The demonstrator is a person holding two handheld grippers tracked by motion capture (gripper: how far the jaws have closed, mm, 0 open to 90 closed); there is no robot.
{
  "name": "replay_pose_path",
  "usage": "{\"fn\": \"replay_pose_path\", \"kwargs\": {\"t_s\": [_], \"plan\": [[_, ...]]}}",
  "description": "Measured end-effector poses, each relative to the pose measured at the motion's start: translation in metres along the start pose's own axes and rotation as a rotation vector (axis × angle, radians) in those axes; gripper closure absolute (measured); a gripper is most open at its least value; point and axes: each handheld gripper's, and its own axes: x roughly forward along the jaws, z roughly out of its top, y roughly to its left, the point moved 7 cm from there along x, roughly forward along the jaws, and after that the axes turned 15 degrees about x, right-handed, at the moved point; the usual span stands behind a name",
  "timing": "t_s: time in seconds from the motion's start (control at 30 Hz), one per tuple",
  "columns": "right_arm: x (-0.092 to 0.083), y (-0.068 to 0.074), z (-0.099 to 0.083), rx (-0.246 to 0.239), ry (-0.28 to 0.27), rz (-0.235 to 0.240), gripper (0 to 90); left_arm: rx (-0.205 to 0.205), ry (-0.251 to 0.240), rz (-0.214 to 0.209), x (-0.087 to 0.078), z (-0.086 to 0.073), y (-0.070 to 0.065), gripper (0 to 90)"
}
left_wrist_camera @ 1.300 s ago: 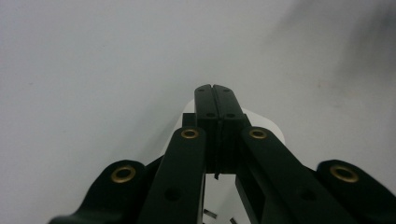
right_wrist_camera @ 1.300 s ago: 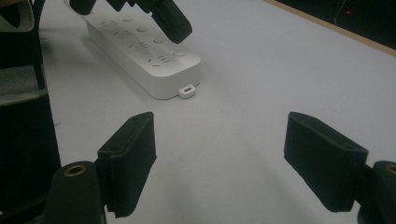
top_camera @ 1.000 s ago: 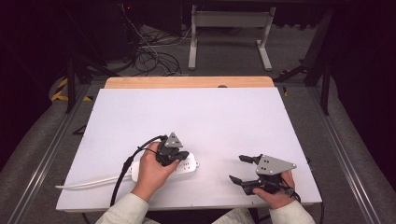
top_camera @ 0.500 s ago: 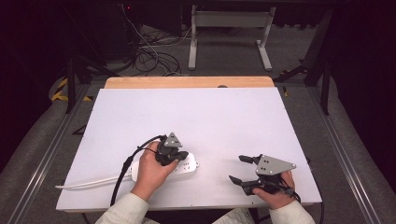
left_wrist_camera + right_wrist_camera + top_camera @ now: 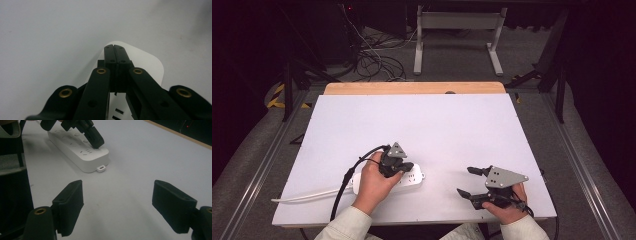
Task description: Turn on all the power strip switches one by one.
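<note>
A white power strip (image 5: pixel 414 178) lies flat near the table's front left, with its sockets facing up. My left gripper (image 5: pixel 408 166) is shut with its jaws pressed together and nothing between them. Its tips rest on or just above the strip's top near the right end. In the left gripper view the shut left gripper (image 5: pixel 115 47) covers the middle of the power strip (image 5: pixel 150 62). My right gripper (image 5: pixel 466 181) stands open near the front right, apart from the strip. The right gripper view looks between the open right gripper (image 5: pixel 120 205) toward the power strip (image 5: pixel 80 150) and the left gripper (image 5: pixel 96 143).
The strip's white cord (image 5: pixel 307 195) runs left along the table's front. The left gripper's black cable (image 5: pixel 344 185) loops over the front edge. The white table top (image 5: pixel 437 125) ends in a wooden strip (image 5: pixel 412 88) at the back. Cables and a metal frame (image 5: pixel 457 35) lie on the floor beyond.
</note>
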Motion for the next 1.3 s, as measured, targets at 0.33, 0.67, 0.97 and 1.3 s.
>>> {"fn": "replay_pose_path", "kwargs": {"t_s": [0.33, 0.67, 0.97, 1.3], "plan": [[0.000, 0.000, 0.000, -0.003, 0.001, -0.002, 25.7, -0.006, 0.000, -0.017, 0.001, -0.001, 0.001, 90.0], [-0.002, -0.003, 0.000, 0.008, -0.008, -0.004, 25.6, 0.038, -0.115, 0.019, -0.032, 0.021, -0.003, 90.0], [-0.002, -0.002, 0.000, 0.010, -0.008, -0.007, 25.5, 0.055, -0.143, 0.033, -0.044, 0.025, -0.006, 90.0], [-0.003, -0.003, 0.001, 0.013, -0.015, -0.010, 25.2, 0.060, -0.220, 0.033, -0.077, 0.027, -0.005, 76.5]]}}
